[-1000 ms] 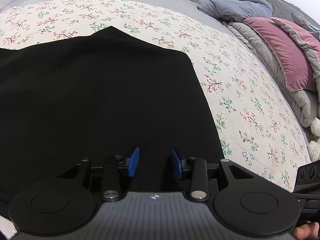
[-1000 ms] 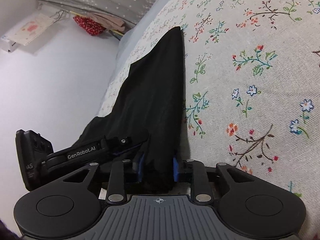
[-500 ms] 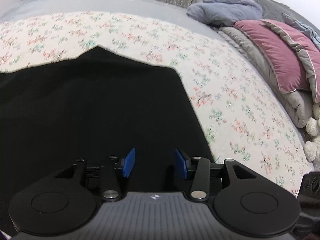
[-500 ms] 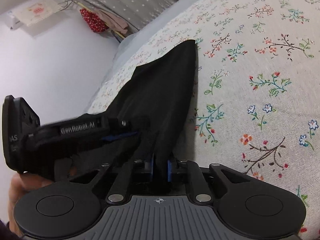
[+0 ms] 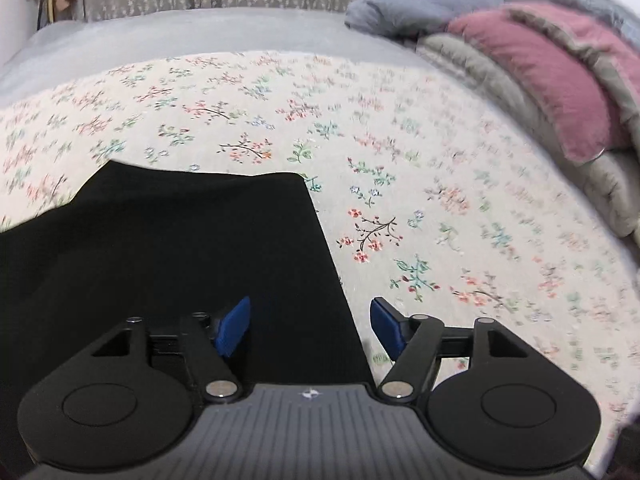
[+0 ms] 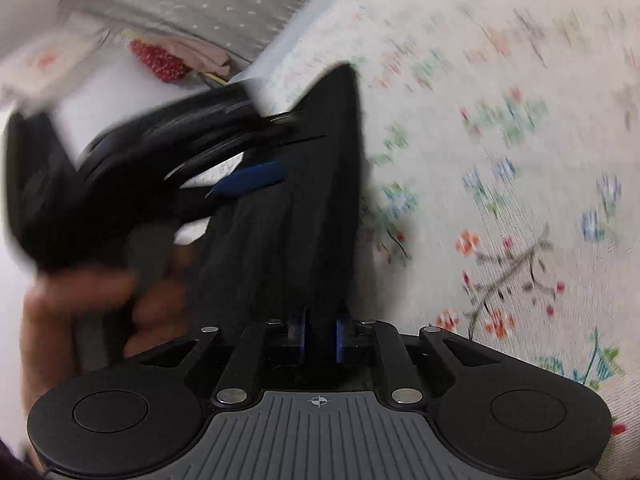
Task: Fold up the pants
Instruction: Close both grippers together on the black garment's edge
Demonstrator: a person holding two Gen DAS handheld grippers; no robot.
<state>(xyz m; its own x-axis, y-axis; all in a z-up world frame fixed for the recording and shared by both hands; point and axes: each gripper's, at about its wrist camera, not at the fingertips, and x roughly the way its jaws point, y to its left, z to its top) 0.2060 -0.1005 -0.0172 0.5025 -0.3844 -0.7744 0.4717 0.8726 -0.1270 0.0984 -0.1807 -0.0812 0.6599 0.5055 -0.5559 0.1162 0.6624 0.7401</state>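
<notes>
Fingers of left gripper spread wide, blue pads well apart, grasping nothing; one pad over the black pants, the other over the floral bedspread just beside the garment's right edge. Fingers of right gripper clenched on a bunched edge of the pants, fabric pinched between the blue pads and rising away from them in pleats.

Location of garment: on the bed, spread over the floral bedspread. Seen from left wrist as a flat dark panel with a straight right edge and a squared far corner; far edge uneven, with a second peak toward the left. Seen from right wrist as a lifted, tapering sheet ending in a point against the bedspread.

Progress, as judgement: partly folded at most. Flat, squared panel suggests legs already laid together or one fold made; cannot confirm layer count, fabric too dark. Remaining: carrying the held edge across, laying it down, smoothing, probably at least one further fold. Compact final bundle not yet present.

Surroundings: pink pillow and grey bedding piled at far right, well apart from the garment.

Writing and labels: none legible. Right wrist view heavily blurred; left gripper and hand visible there, any marking on the housing unreadable.
</notes>
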